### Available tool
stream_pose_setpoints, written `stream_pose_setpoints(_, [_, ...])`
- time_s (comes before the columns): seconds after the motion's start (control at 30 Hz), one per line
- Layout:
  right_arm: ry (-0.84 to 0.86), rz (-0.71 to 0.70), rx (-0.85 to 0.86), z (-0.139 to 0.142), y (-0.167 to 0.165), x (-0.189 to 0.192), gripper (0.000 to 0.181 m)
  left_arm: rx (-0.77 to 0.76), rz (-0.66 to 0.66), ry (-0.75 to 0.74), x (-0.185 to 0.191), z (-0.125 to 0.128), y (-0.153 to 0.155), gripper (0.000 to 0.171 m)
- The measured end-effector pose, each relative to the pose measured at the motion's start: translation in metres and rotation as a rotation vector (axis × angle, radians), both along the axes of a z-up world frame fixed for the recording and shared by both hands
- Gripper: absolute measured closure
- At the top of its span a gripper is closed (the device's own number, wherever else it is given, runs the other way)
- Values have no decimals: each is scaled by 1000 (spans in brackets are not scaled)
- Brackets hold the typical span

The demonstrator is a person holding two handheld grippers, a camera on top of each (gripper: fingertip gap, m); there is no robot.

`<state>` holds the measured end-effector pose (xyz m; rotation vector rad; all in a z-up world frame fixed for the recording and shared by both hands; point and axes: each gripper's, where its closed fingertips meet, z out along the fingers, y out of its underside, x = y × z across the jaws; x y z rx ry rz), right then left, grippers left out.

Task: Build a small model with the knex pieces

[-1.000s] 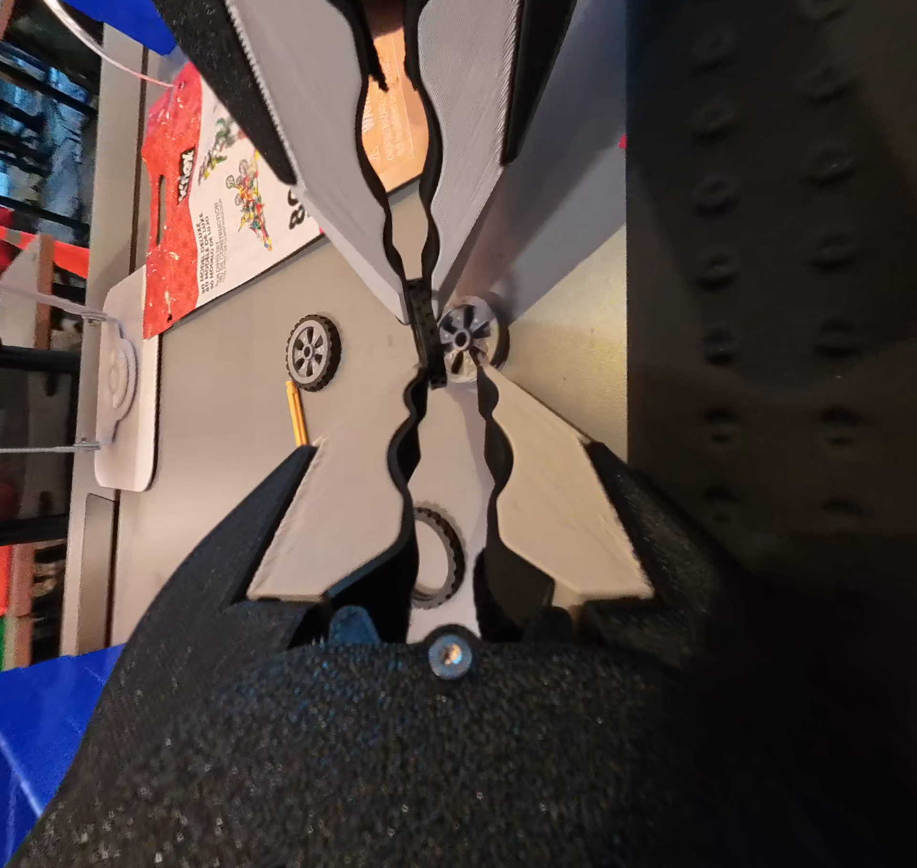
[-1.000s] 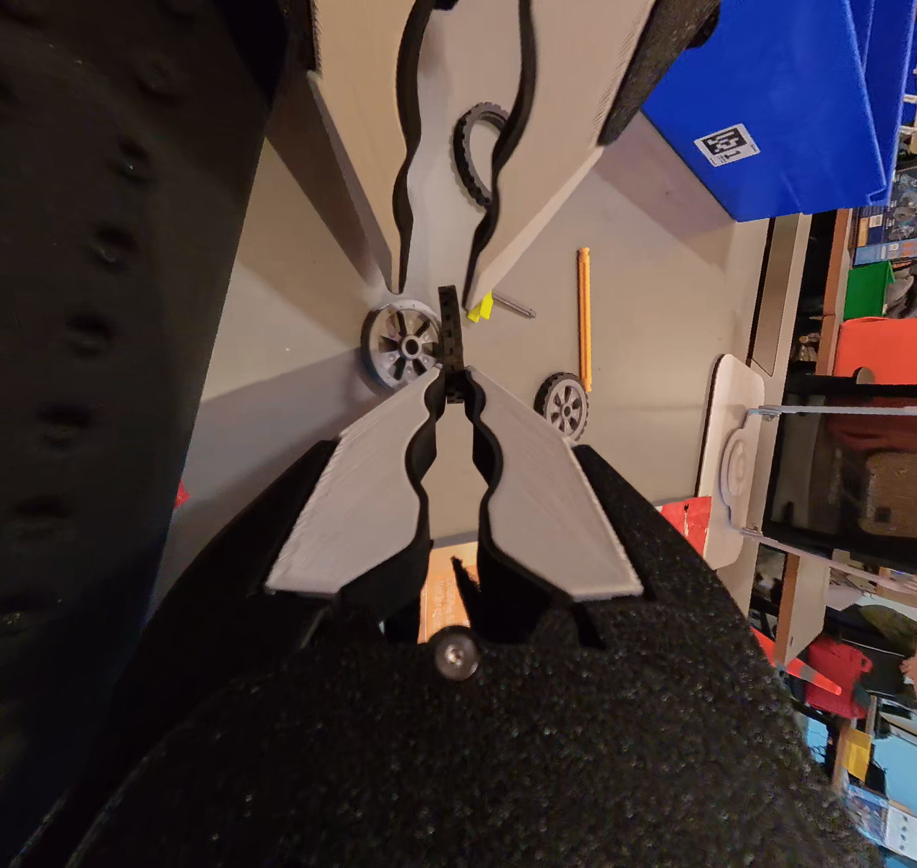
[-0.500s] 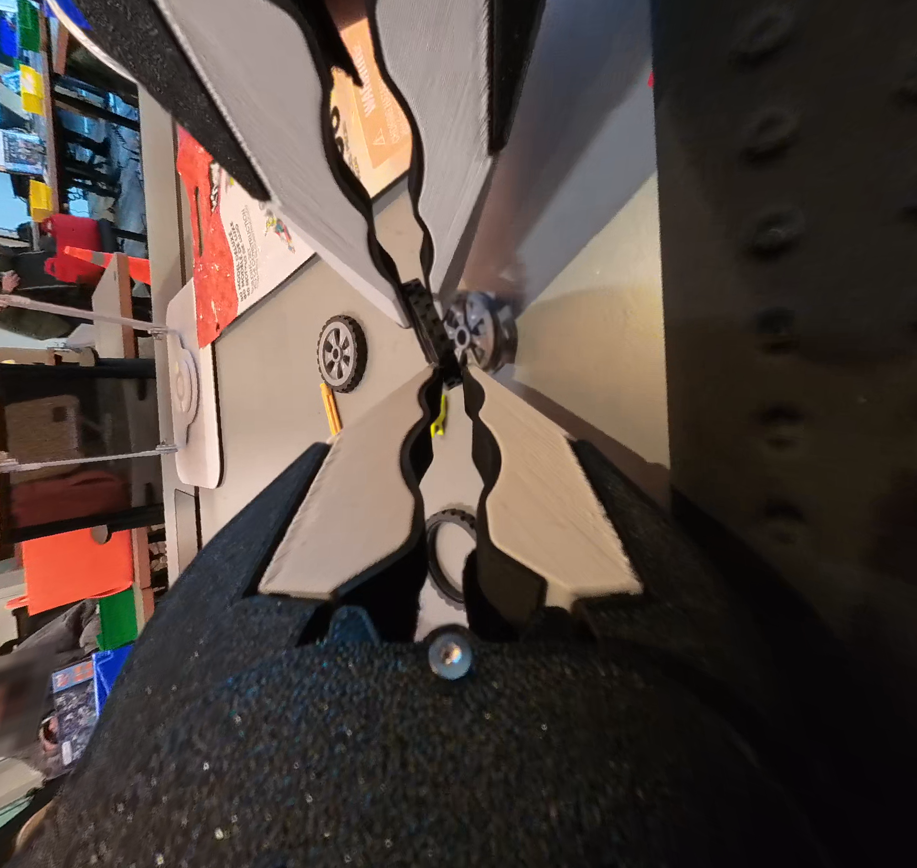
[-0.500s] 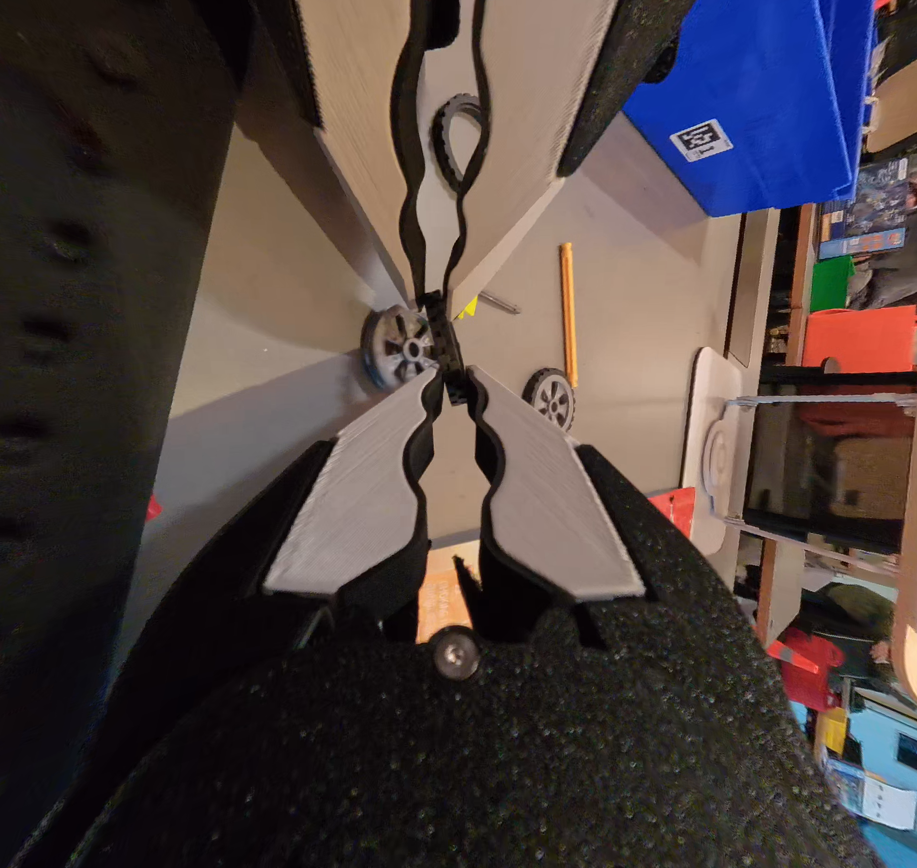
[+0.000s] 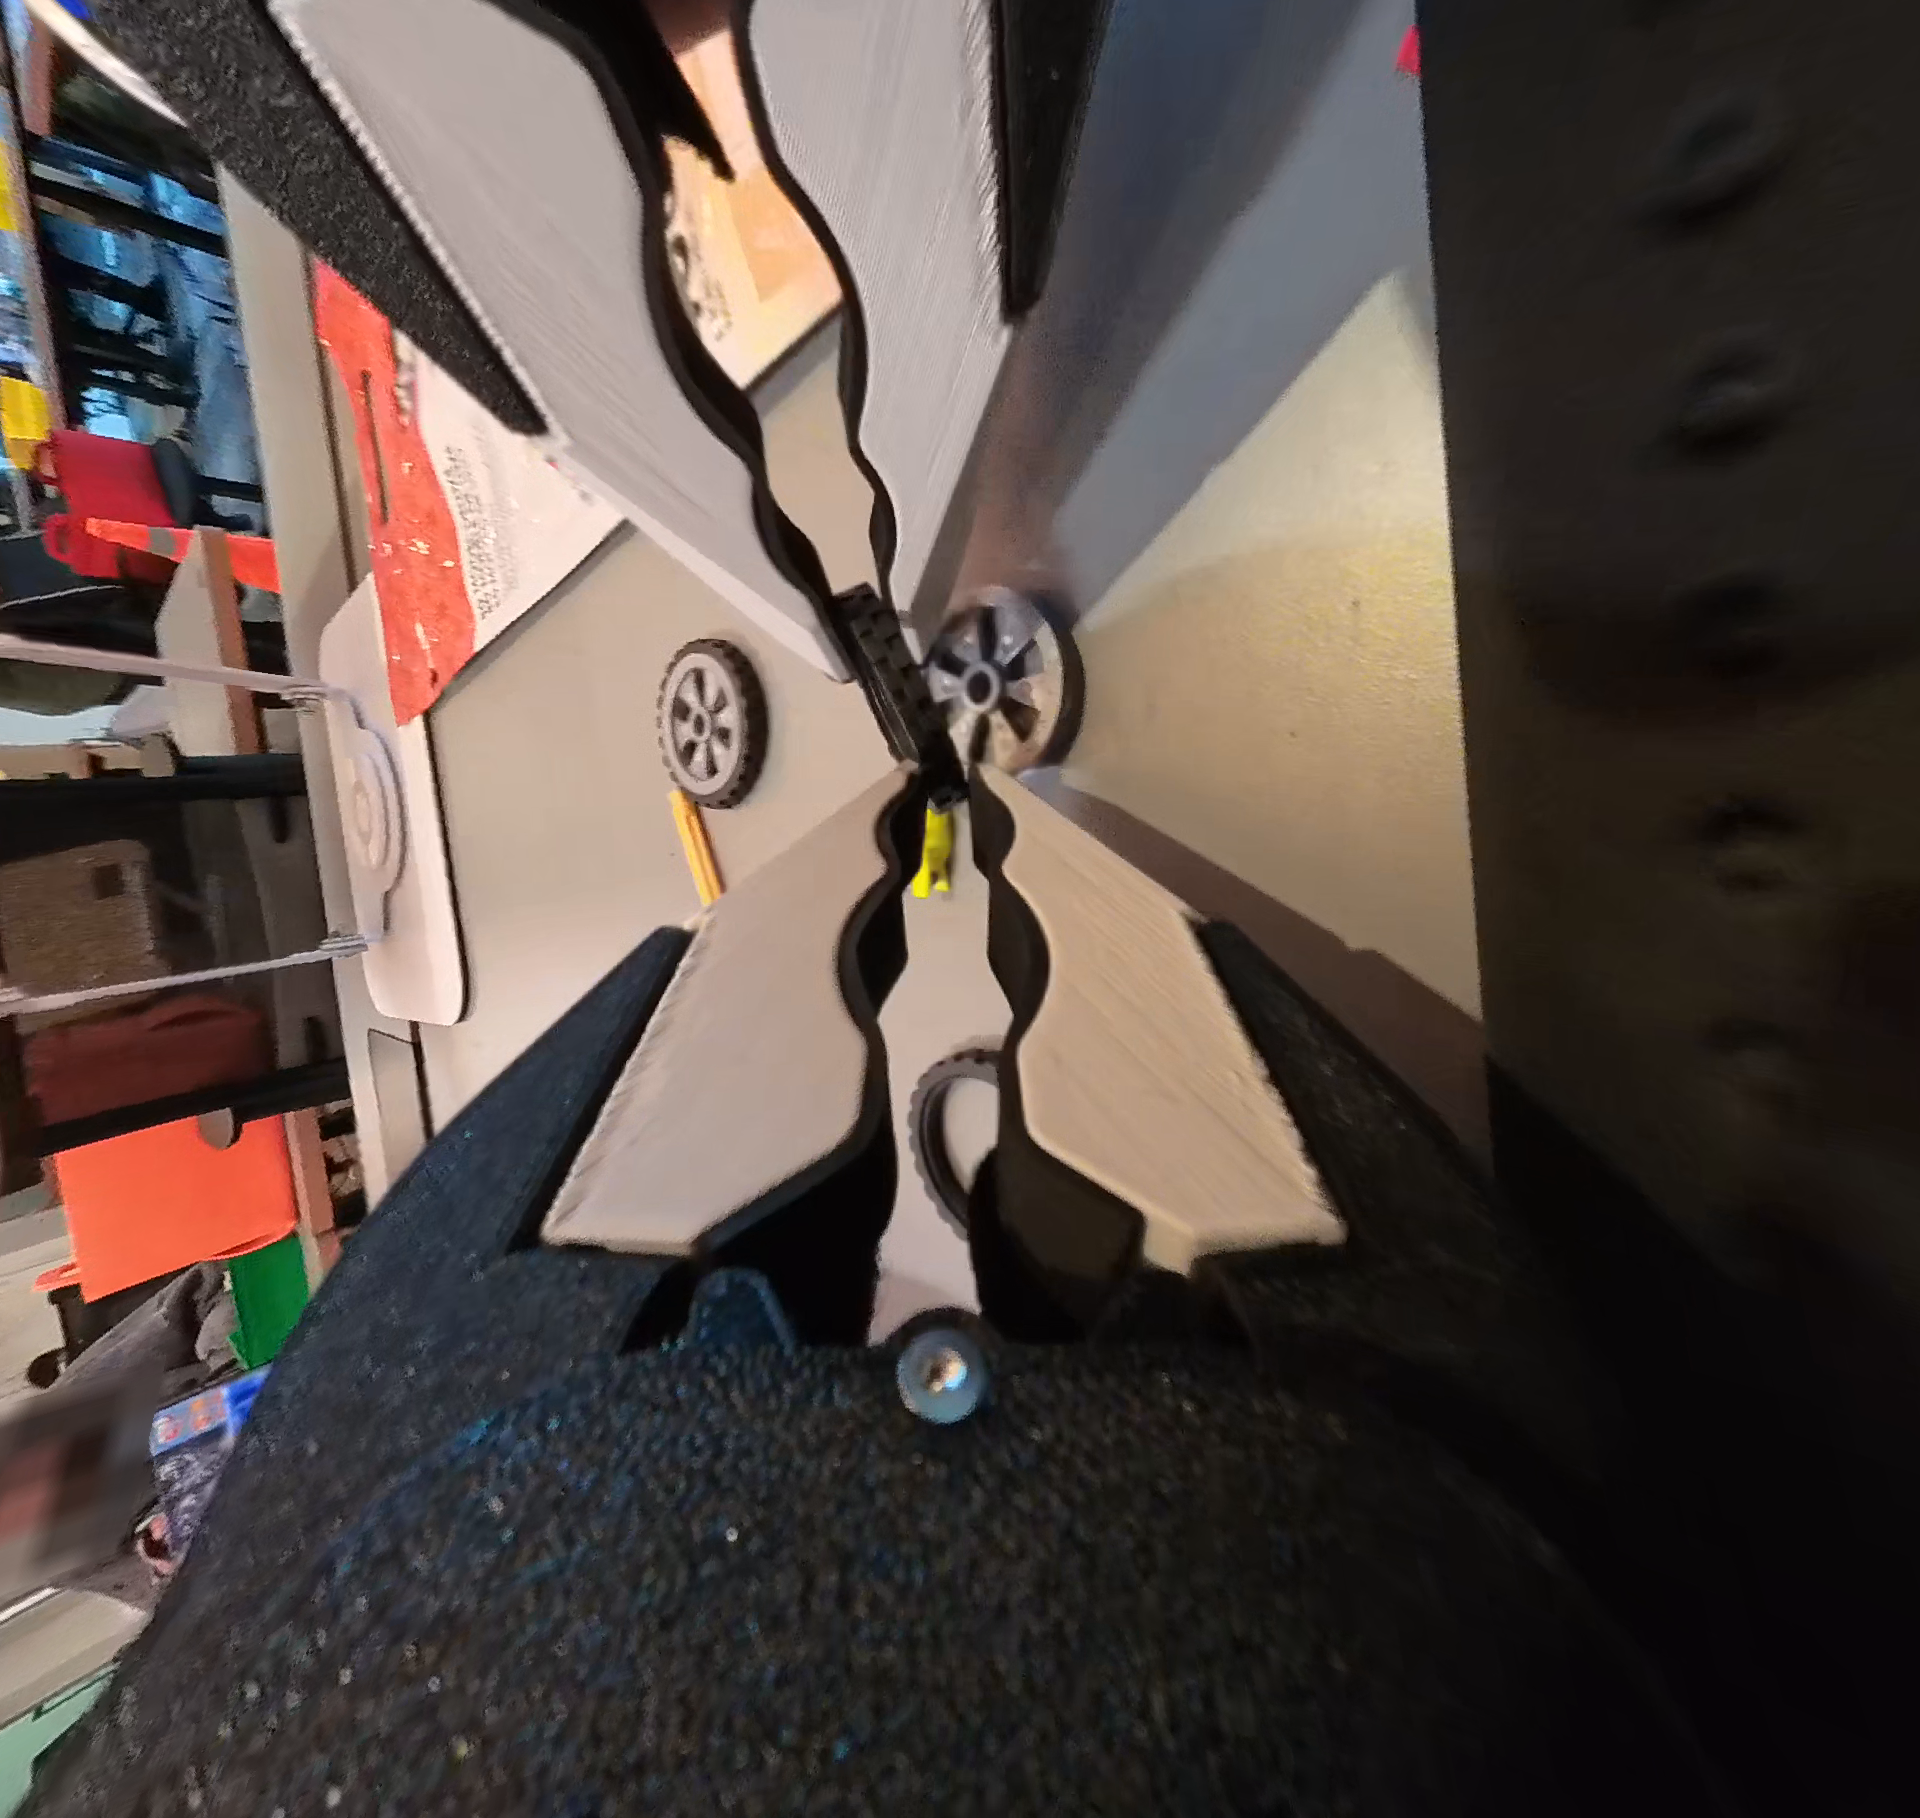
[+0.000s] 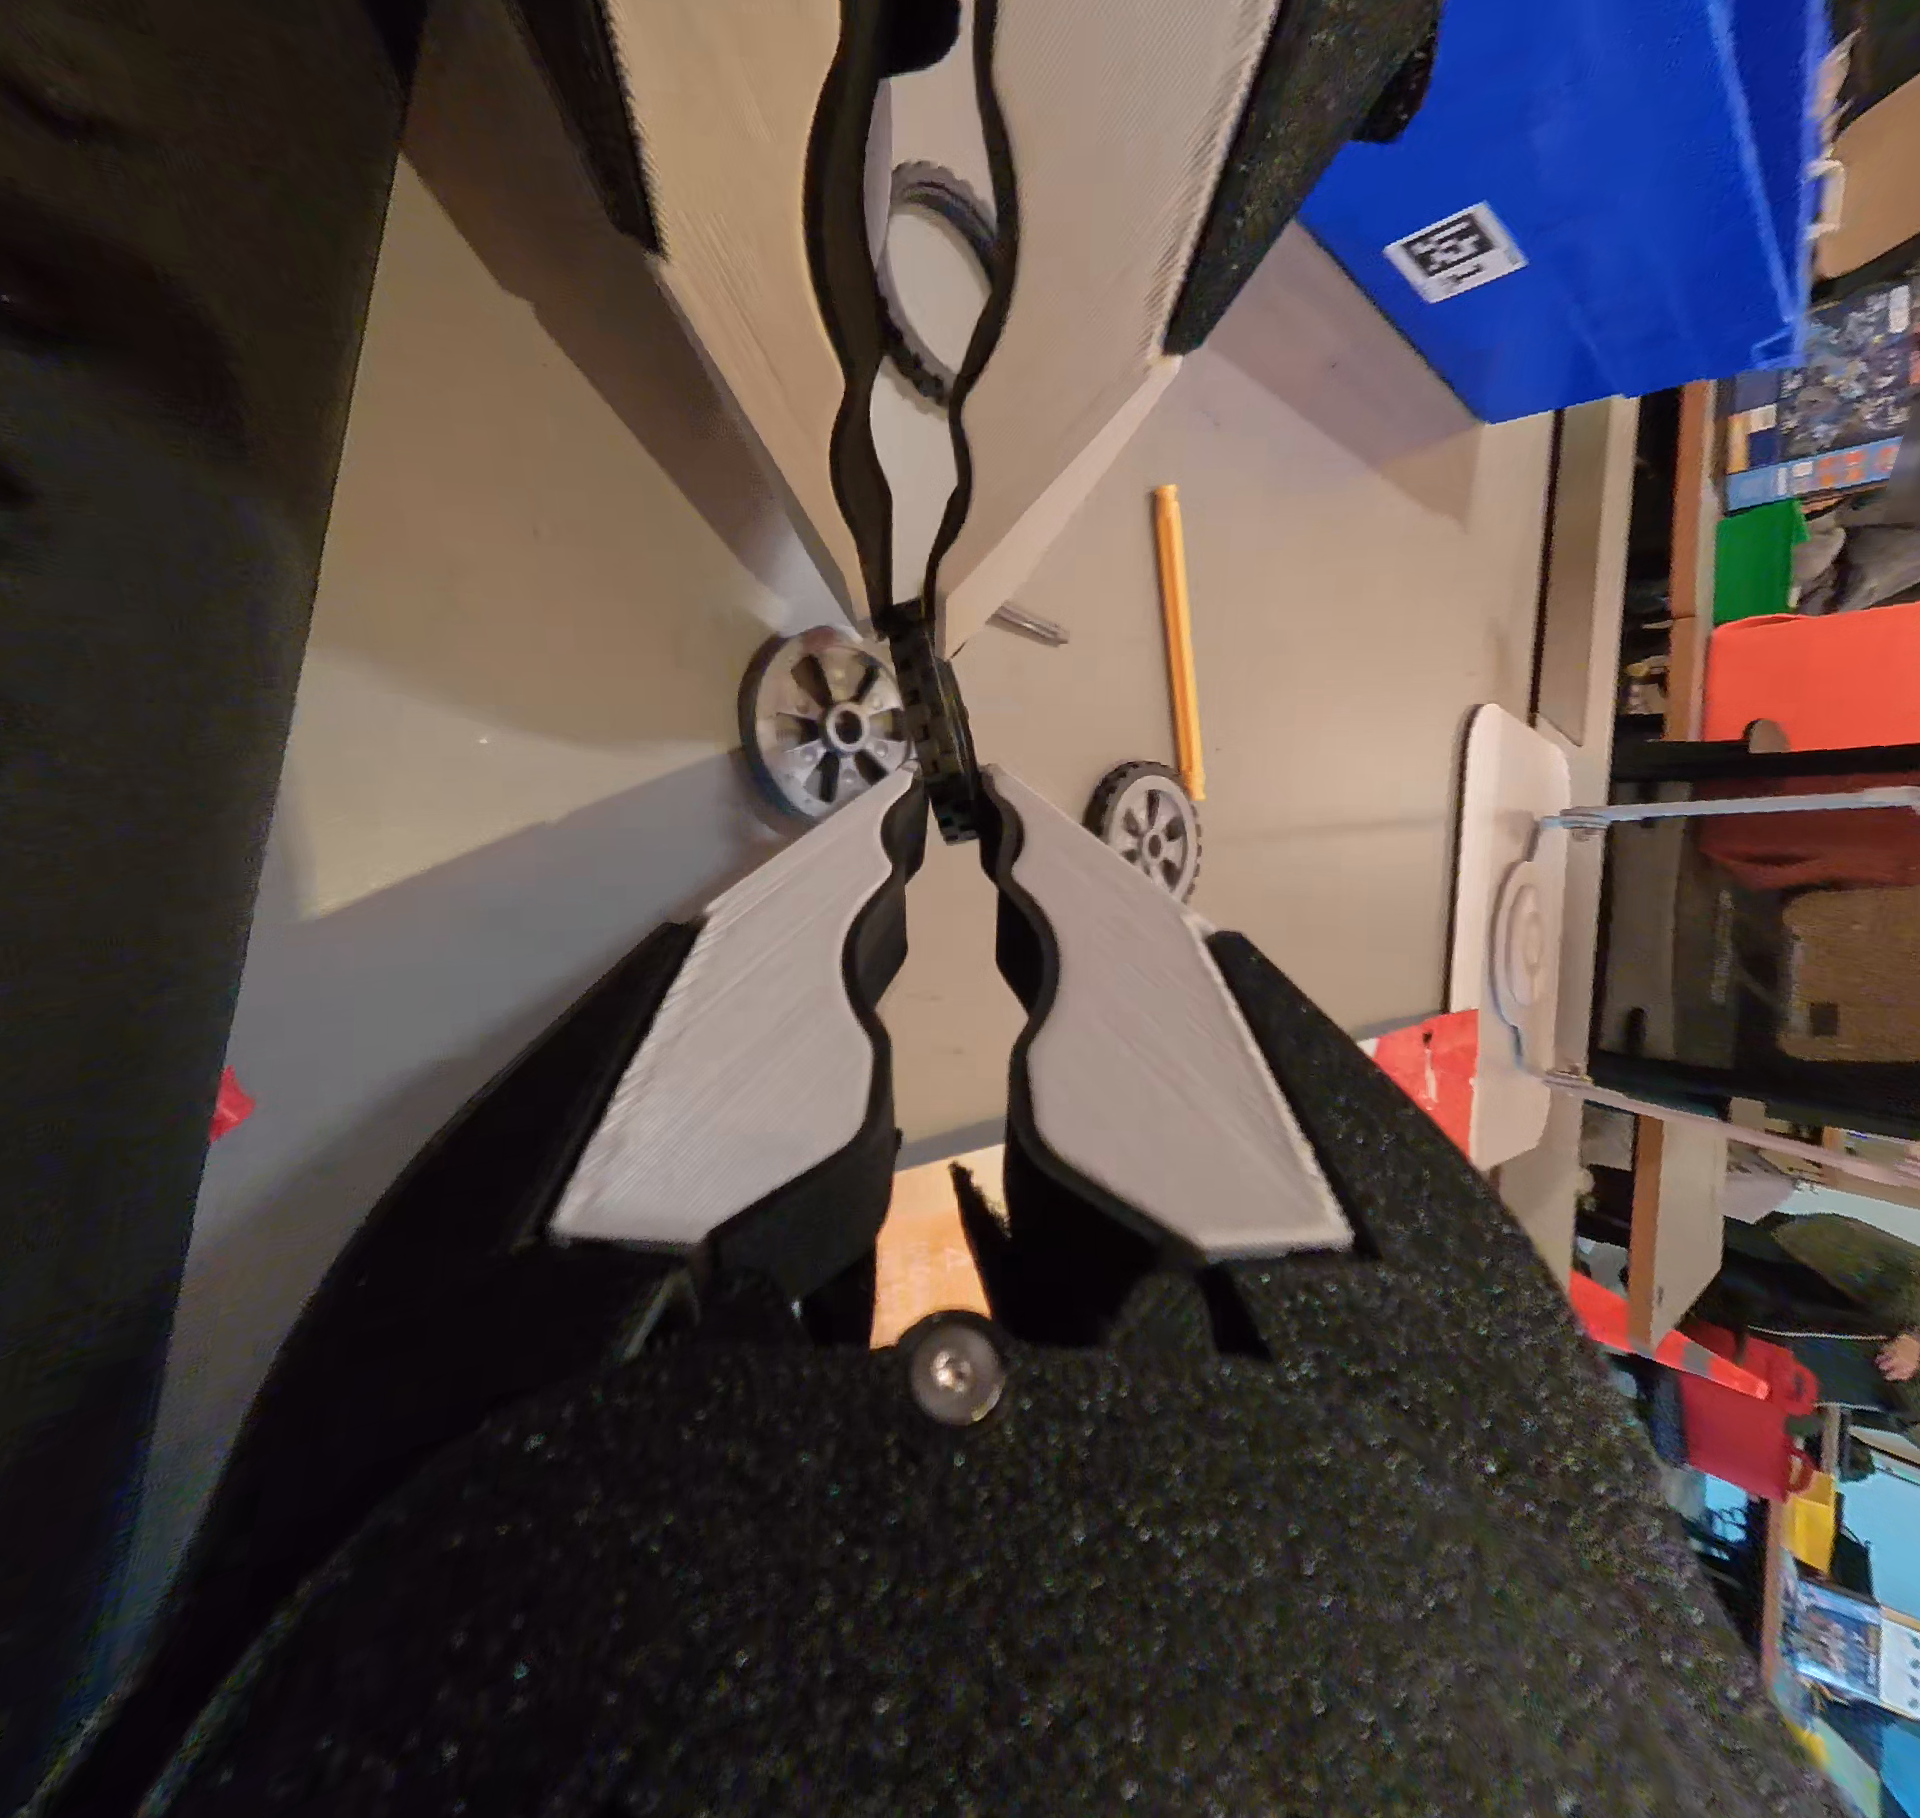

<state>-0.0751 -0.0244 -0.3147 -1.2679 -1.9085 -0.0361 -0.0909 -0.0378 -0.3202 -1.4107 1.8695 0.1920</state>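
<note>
Left wrist view: blurred; both claws pinch black tyre (image 5: 885,667), edge-on.

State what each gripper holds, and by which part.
Both grip one black toy tyre, seen edge-on. The right gripper pinches one end of its tread, the left gripper the opposite end.

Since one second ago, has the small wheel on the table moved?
No. In the right wrist view the small wheel still lies at the same end of the orange rod; only the camera moved.
</note>
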Motion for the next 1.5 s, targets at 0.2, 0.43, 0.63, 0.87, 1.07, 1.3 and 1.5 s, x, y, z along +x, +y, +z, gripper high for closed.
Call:
stream_pose_setpoints(0.2, [-36,17,-63,-7,-9,4,171,-23,-20,-4,2,-2,-5,166])
stream_pose_setpoints(0.43, [-34,55,-182,-1,-22,13,161,-23,-43,-8,4,-1,-10,166])
stream_pose_setpoints(0.63, [8,91,-275,6,-33,16,149,-39,-70,-11,6,-2,-16,165])
stream_pose_setpoints(0.87, [-14,126,-274,-10,-33,13,156,-51,-99,-15,9,-2,-21,165])
stream_pose_setpoints(1.07, [-28,145,-272,-13,-36,14,168,-113,-104,-46,9,-1,-25,161])
stream_pose_setpoints(1.3, [-44,156,-267,-13,-37,12,167,-164,-129,-33,9,-6,-34,153])
stream_pose_setpoints(1.5, [-51,164,-285,-12,-41,10,163,-158,-131,-26,9,-6,-34,155])
